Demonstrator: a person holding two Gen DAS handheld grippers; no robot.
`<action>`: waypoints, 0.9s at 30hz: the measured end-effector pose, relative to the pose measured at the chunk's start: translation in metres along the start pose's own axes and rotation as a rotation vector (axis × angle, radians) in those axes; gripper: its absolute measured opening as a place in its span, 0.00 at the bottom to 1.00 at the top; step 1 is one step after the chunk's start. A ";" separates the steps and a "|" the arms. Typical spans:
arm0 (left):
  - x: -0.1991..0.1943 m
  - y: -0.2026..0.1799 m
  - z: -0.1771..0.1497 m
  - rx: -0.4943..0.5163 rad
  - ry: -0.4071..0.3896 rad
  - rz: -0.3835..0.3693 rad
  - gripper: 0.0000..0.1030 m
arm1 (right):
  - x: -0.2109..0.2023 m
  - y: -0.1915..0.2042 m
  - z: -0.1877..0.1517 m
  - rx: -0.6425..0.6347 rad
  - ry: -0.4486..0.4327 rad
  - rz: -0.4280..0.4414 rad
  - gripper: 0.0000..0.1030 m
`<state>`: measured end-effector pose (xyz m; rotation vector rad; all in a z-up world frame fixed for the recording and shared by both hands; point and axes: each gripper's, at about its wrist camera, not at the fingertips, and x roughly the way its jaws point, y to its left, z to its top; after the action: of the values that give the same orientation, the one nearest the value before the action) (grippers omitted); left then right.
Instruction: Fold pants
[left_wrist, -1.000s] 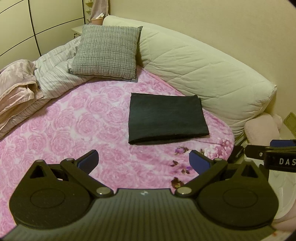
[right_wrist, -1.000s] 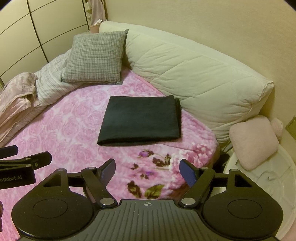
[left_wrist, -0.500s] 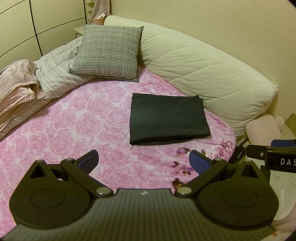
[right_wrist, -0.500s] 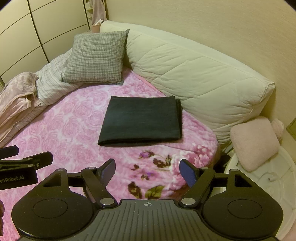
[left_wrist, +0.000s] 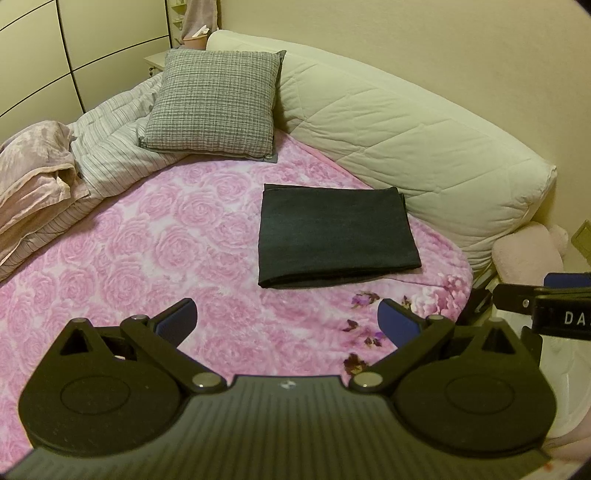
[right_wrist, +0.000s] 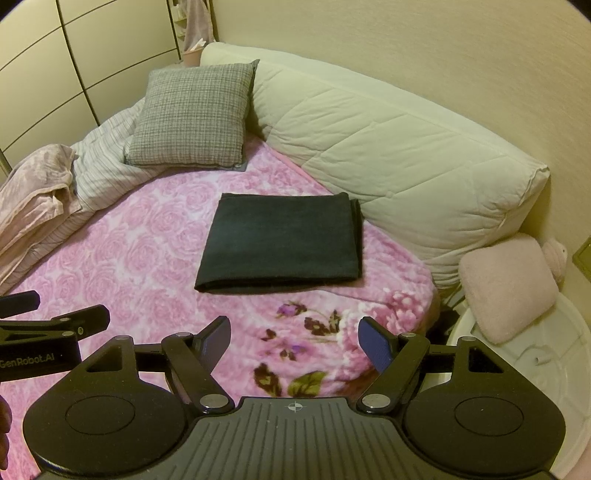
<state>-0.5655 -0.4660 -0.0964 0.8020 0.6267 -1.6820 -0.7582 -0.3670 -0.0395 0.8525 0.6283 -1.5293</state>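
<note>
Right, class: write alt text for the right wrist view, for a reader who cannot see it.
Dark pants, folded into a neat rectangle, lie on a pink rose-patterned blanket. The right tool hangs open and empty in front of them, with a grey checked cushion behind.

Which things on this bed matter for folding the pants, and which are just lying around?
Job: dark folded pants; open left gripper; open right gripper.
Lying about: grey checked cushion, cream quilted bolster, pink fluffy pillow, crumpled striped duvet.

Home bedroom, bed with pink rose blanket (left_wrist: 147, 258), checked cushion (left_wrist: 214, 103), wardrobe doors (left_wrist: 74, 55)
</note>
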 end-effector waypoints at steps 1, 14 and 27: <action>0.000 0.000 0.000 0.001 0.000 0.000 0.99 | 0.000 0.000 0.000 0.000 0.000 0.001 0.71; 0.000 -0.003 -0.003 0.012 0.008 0.003 0.99 | 0.000 -0.003 0.000 -0.001 0.001 0.002 0.71; 0.003 -0.008 -0.004 0.015 0.005 0.000 0.99 | -0.001 -0.005 0.001 -0.001 0.003 0.004 0.71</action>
<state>-0.5727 -0.4630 -0.1010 0.8168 0.6182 -1.6867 -0.7635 -0.3665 -0.0383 0.8551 0.6290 -1.5241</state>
